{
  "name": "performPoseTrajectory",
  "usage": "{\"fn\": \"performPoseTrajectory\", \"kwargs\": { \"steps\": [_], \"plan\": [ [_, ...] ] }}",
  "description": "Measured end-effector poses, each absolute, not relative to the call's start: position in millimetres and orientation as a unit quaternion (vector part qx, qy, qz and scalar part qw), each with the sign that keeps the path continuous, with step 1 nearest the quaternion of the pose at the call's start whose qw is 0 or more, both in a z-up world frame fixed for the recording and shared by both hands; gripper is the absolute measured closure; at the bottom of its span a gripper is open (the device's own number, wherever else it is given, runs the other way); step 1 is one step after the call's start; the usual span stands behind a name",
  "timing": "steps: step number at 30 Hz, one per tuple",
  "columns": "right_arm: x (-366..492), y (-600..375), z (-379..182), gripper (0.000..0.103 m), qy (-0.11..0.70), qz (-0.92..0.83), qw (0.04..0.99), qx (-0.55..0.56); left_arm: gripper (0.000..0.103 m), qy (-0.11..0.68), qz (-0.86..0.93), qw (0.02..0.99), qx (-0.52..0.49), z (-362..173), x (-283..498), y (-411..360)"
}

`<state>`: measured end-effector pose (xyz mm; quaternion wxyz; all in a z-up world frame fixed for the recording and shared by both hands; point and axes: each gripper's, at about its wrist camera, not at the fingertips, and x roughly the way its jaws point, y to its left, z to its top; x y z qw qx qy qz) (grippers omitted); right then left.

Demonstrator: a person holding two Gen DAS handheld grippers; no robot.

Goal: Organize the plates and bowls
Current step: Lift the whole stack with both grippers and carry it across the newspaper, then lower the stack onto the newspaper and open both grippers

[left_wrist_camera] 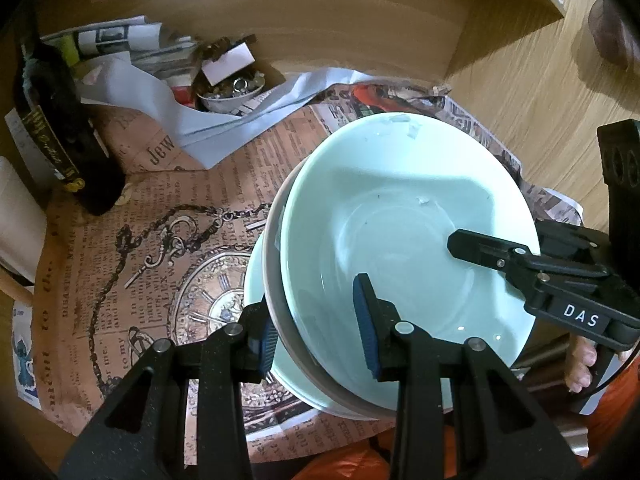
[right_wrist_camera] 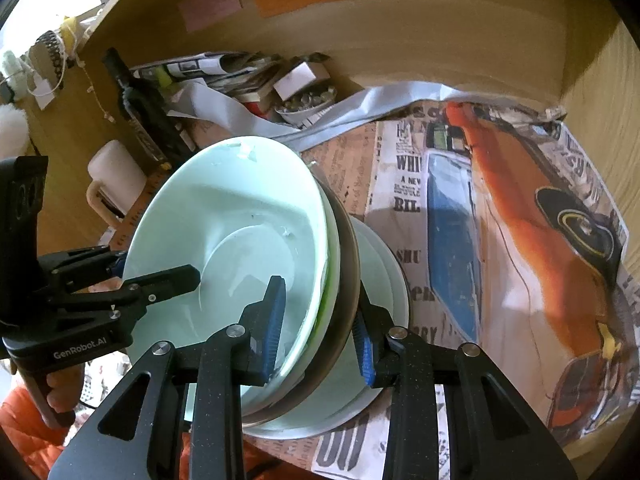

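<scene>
Tilting between both sets of fingers, a stack of pale green bowls [left_wrist_camera: 400, 220] hangs over a paper-covered surface [left_wrist_camera: 160, 240]. The left gripper [left_wrist_camera: 320, 340] clamps one rim, pads inside and outside; the right gripper [right_wrist_camera: 320, 332] clamps the opposite rim the same way. A pale plate [right_wrist_camera: 384, 276] sits under the stack. One tool reads "DAS", the other "GenRobot.AI".
</scene>
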<state>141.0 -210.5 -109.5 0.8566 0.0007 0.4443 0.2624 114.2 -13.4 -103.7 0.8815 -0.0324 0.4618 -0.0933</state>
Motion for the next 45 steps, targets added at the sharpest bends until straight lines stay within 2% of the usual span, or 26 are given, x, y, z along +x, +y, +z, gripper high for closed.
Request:
{"fn": "performPoseTrajectory", "kwargs": {
  "steps": [15,27,29,30,34,40,43,45],
  "plan": [
    [156,-211,-124,0.074,0.468,0.260,0.844,0.008,0.068,0.477,-0.099,0.873,-0.037,-119,128,-12],
    [155,-213,-124,0.069,0.454,0.265,0.851,0.020,0.066,0.463,-0.105,0.880,-0.039,-122,125,-8],
    [154,-216,-122,0.062,0.447,0.258,0.856,0.022,0.055,0.459,-0.098,0.882,-0.041,-123,123,-4],
    [153,-218,-120,0.061,0.443,0.256,0.859,0.023,0.053,0.456,-0.094,0.884,-0.046,-123,122,-1],
    [144,-227,-106,0.053,0.412,0.244,0.878,0.025,0.051,0.427,-0.078,0.900,-0.045,-111,111,6],
    [120,-236,-70,0.051,0.338,0.245,0.909,0.025,0.044,0.345,-0.065,0.936,-0.030,-74,82,8],
    [101,-236,-52,0.037,0.290,0.246,0.924,0.024,0.039,0.305,-0.067,0.950,-0.027,-55,66,8],
    [90,-236,-43,0.034,0.263,0.247,0.932,0.026,0.035,0.276,-0.064,0.959,-0.030,-43,54,8]
  ]
}}
